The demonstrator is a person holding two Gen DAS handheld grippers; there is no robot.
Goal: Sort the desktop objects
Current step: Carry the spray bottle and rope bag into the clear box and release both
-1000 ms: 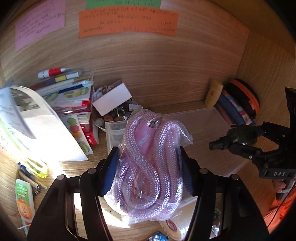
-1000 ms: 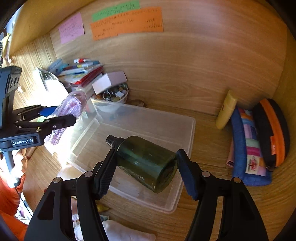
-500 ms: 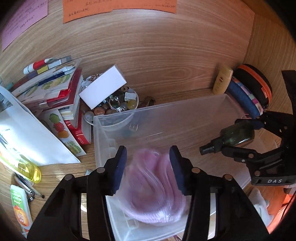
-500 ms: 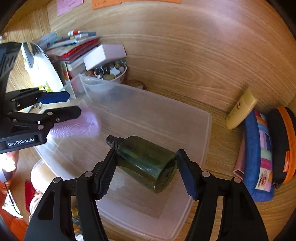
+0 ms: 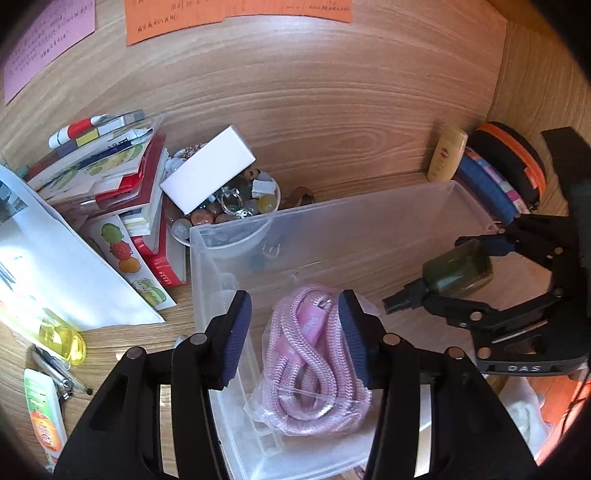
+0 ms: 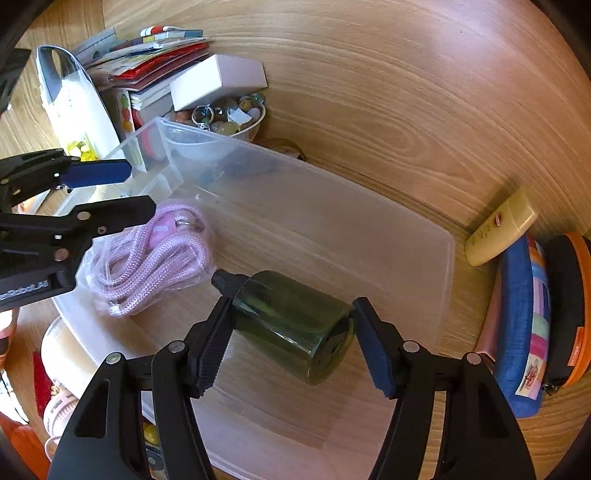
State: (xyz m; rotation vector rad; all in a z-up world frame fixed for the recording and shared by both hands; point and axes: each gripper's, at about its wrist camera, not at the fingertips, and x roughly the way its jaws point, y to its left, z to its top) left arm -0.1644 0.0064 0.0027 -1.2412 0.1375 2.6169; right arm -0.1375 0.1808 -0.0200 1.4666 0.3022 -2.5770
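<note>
Pink braided rope in its clear plastic bag (image 5: 312,363): lying in my clear plastic bin (image 5: 369,236), between left gripper (image 5: 295,332) jaws, spread wide.
Right gripper (image 6: 291,341): I've got the dark green glass bottle (image 6: 291,325) clamped.

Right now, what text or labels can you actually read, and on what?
"DAS": on the right gripper body.
"Robot.AI", start cut off: on the left gripper body.
Handwriting on the orange note and purple note: too small.
Print on the yellow tube: blurred.
</note>
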